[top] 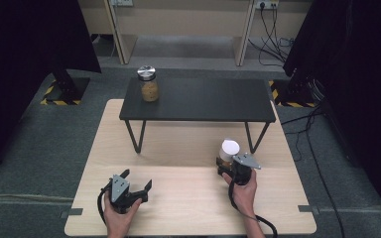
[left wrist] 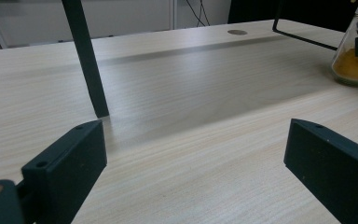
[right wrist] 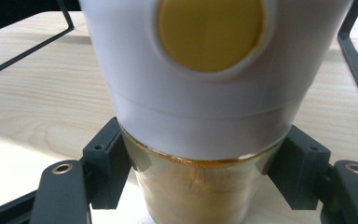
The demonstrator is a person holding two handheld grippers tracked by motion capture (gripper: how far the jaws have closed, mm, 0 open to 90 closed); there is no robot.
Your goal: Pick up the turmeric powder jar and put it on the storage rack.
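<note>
Between the right gripper's (top: 226,163) closed jaws stood the white-capped spice jar (right wrist: 200,116), clamped on its glass below the cap, seemingly ready for lifting, while the left gripper (top: 138,182), well apart, gaped empty.

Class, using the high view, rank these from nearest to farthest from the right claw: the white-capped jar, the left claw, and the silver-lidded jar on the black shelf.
1. White-capped jar: gripped in the right claw, on the wooden table's right side.
2. Left claw: open, at the table's near left.
3. Silver-lidded jar: on the black shelf, far left corner.
</note>
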